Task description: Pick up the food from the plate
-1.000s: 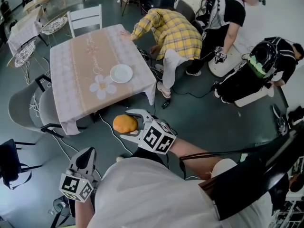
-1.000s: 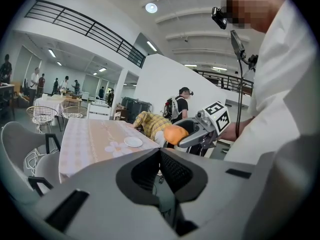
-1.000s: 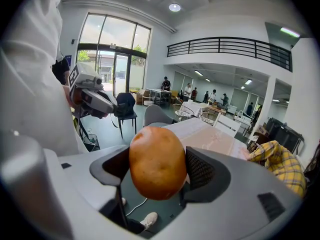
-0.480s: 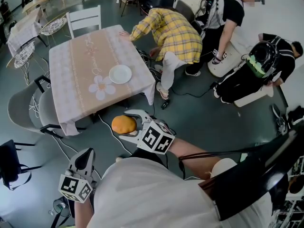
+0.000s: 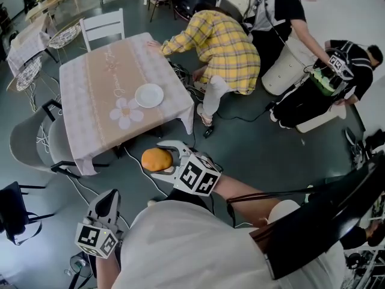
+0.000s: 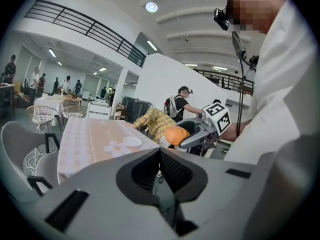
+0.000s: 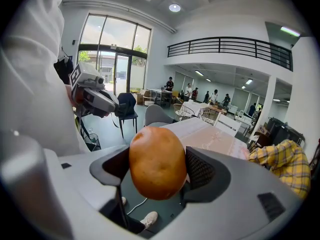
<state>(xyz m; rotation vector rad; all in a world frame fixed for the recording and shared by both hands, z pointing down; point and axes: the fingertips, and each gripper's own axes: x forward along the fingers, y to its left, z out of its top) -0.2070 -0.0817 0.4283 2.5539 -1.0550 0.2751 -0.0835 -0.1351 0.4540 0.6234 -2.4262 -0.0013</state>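
An orange-brown round bread roll (image 5: 156, 159) hangs in the air over the floor, in front of the table. My right gripper (image 5: 166, 158) is shut on it; in the right gripper view the roll (image 7: 157, 162) fills the gap between both pads. The white plate (image 5: 149, 95) lies bare on the pink flowered tablecloth (image 5: 99, 71), near the table's front right corner. My left gripper (image 5: 108, 198) is held low at my left side, away from table and roll, with its jaws together and nothing between them. The left gripper view shows the roll (image 6: 176, 135) and the plate (image 6: 132, 141) beyond its tips.
A person in a yellow checked shirt (image 5: 225, 47) bends over at the table's right side, with cables on the floor there. Two people in black (image 5: 325, 83) are at the right. Grey chairs (image 5: 30, 140) stand left of the table, a white chair (image 5: 105, 26) behind it.
My grippers and the roll have stayed almost where they were. The person in black at the far right has leaned over toward the seated one. The head view has shifted slightly.
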